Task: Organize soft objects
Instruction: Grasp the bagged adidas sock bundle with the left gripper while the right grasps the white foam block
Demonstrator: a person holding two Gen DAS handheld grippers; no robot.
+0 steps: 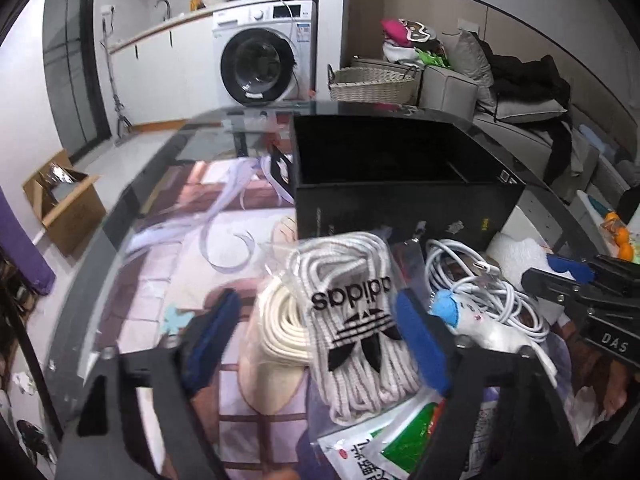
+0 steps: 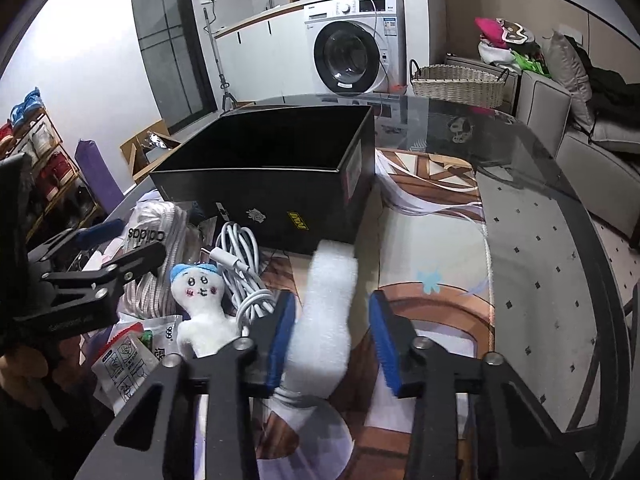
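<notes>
Right wrist view: right tongs (image 2: 330, 336) spread, straddling the white foam piece (image 2: 324, 316), not yet pinching it; foam leans against the black box (image 2: 276, 204), likely the drop target mid-surface. Left tongs (image 1: 320, 340) spread around the bagged adidas laces (image 1: 352, 320), beside the white cable (image 1: 480, 292) and small plush doll (image 2: 200, 312), lined up for pickup.

Box (image 2: 272, 184) sits at the back on the table (image 2: 532, 240). In front of it, left to right: bag of laces (image 2: 150, 240), cable (image 2: 240, 264) w/ doll (image 2: 200, 312) just before it, then foam roll (image 2: 324, 312). Packets (image 2: 124, 356) nearest, left.
</notes>
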